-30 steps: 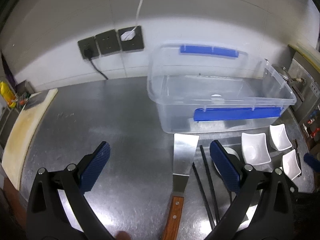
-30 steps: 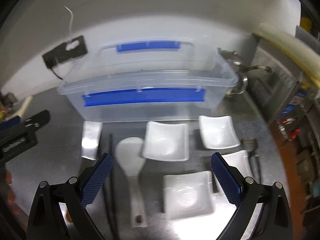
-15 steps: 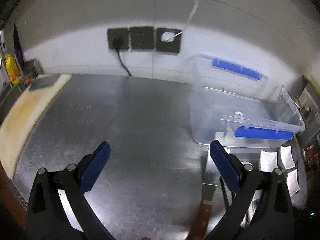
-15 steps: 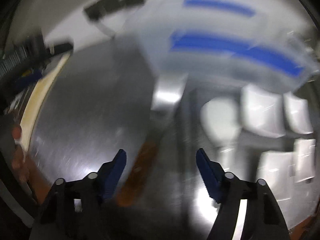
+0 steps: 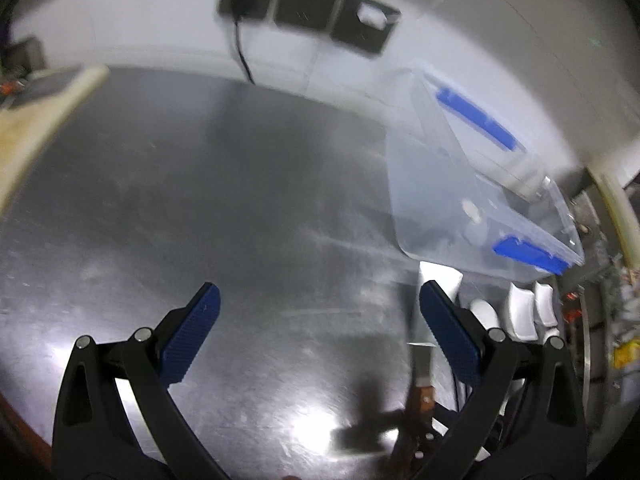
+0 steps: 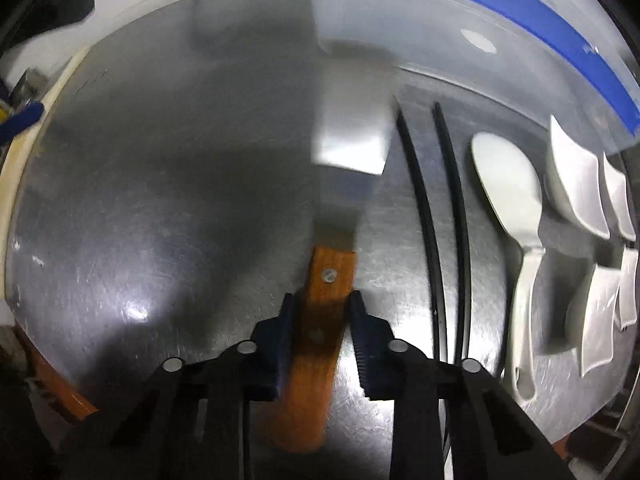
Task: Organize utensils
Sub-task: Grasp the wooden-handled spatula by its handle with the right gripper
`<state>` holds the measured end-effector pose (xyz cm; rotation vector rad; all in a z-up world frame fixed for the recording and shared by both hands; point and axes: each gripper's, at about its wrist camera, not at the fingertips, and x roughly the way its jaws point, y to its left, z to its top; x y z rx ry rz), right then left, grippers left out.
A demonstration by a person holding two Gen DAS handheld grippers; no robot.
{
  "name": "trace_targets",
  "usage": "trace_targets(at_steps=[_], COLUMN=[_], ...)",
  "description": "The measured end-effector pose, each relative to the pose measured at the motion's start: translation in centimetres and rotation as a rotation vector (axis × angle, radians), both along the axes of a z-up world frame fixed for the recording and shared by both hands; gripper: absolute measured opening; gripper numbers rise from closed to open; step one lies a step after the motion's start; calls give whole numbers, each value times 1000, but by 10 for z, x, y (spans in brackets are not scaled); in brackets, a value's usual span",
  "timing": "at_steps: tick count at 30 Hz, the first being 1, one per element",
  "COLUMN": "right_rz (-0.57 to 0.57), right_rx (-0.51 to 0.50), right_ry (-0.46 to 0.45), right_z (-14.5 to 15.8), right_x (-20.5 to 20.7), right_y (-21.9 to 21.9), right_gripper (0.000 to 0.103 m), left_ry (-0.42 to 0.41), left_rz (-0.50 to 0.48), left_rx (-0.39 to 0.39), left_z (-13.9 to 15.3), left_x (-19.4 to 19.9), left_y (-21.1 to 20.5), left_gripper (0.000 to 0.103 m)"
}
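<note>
A metal spatula (image 6: 352, 128) with a wooden handle (image 6: 326, 280) lies on the steel counter. My right gripper (image 6: 322, 308) is shut on that handle, one pad on each side. Two black chopsticks (image 6: 424, 216) and a white rice paddle (image 6: 508, 184) lie to its right. A clear plastic bin (image 6: 460, 20) with blue latches stands behind them. My left gripper (image 5: 316, 320) is open and empty above bare counter; the spatula (image 5: 424, 360) and bin (image 5: 452, 200) show to its right.
Several small white square dishes (image 6: 576, 184) sit right of the paddle. A pale cutting board (image 5: 36, 120) lies at the counter's left. Wall sockets (image 5: 304, 8) with a black cord are behind. The counter's front edge is close below both grippers.
My right gripper has swung left from over the dishes, dropped to the spatula and closed on its wooden handle. My left gripper has turned left, away from the utensils, and stays open.
</note>
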<state>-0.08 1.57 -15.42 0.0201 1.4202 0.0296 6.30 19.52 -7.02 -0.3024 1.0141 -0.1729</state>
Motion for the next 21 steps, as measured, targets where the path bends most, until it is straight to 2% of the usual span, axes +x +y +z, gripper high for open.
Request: trace_targets(at_steps=[2, 6, 11, 14, 18, 19, 21], right_rz=[-40, -114, -168, -170, -131, -123, -102], right_rx=[127, 303, 503, 559, 564, 566, 572], right_ry=[15, 59, 103, 120, 125, 126, 132], right_z=[2, 10, 16, 16, 9, 11, 11], right_x=[-4, -12, -22, -27, -30, -33, -36], right_y=[-9, -40, -67, -73, -68, -61, -54], right_gripper=[25, 25, 25, 25, 25, 25, 25], left_ry=[63, 223, 343, 401, 473, 489, 520], left_rz=[-50, -132, -166, -189, -240, -247, -254], left_rx=[-61, -212, -327, -369, -397, -400, -405], left_z=[-14, -46, -71, -83, -94, -98, -104], left_x=[4, 7, 6, 1, -9, -13, -17], left_y=[-7, -20, -34, -45, -63, -69, -76], left_gripper=[96, 95, 95, 95, 94, 92, 76])
